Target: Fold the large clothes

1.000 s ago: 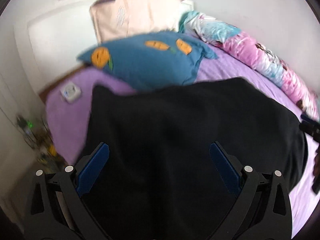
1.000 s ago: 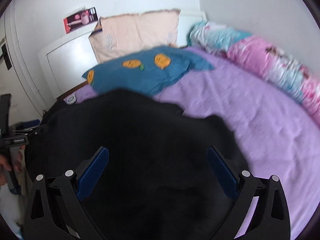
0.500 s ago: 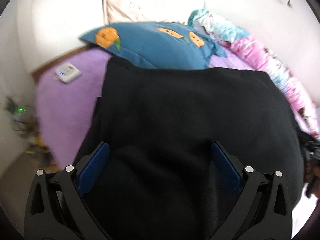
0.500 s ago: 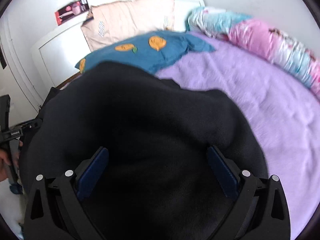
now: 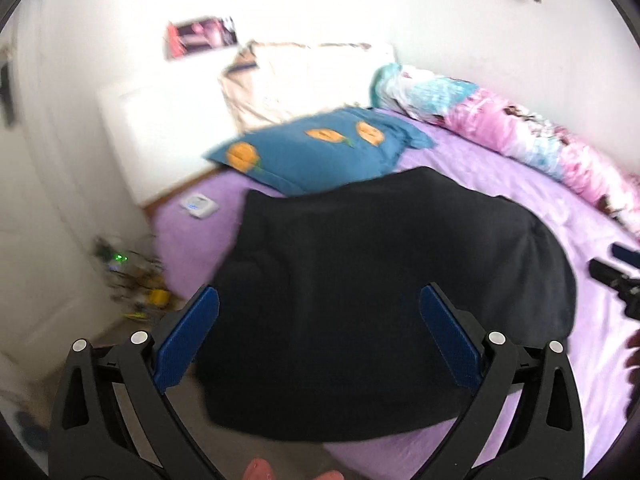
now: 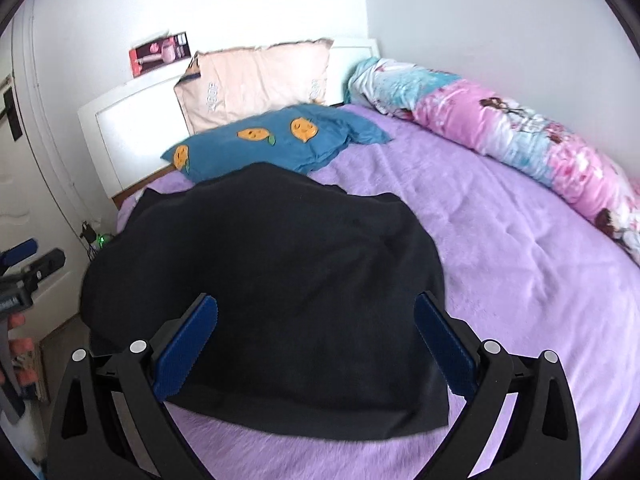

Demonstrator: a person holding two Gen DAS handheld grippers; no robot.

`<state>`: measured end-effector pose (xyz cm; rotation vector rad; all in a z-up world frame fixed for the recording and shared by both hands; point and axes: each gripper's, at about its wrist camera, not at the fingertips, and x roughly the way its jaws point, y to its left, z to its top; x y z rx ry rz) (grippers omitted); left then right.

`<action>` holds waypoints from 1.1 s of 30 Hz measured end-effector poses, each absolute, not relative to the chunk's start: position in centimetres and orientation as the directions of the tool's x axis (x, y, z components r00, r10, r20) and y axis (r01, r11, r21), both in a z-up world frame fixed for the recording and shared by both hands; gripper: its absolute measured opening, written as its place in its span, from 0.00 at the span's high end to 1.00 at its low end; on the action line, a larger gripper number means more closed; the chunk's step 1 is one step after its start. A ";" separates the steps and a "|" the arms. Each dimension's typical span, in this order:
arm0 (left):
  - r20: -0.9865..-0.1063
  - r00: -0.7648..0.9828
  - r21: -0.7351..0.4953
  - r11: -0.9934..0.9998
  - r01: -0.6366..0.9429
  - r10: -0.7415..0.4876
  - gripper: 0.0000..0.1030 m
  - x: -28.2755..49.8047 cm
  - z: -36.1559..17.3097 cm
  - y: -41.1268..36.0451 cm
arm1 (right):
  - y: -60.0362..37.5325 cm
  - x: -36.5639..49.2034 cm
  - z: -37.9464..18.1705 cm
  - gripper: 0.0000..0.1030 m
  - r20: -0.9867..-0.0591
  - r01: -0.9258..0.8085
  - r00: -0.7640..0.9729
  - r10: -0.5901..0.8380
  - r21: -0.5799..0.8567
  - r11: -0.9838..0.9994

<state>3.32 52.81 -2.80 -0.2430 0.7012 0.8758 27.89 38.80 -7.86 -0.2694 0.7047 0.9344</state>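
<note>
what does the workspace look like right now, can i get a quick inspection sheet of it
Surface: purple bedspread covers the bed, mostly bare on its right side.
Job's things: black garment lies spread on the bed, near edge by the bed's front edge, far edge reaching the blue pillow.
Clutter: small white device on the bed's left corner; rolled floral quilt along the wall; peach pillow against the headboard.
Grippers: left gripper and right gripper both open, holding nothing, above the garment.
Cables: a cord and a green light by the wall.
Surroundings: white walls; blurred items on the floor.
</note>
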 end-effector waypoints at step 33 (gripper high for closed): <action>-0.673 0.410 0.028 0.575 -0.818 0.616 0.05 -13.0 2.9 23.4 | 13.5 4.2 -1.6 0.06 -0.566 -0.816 0.442 0.696 0.069 0.574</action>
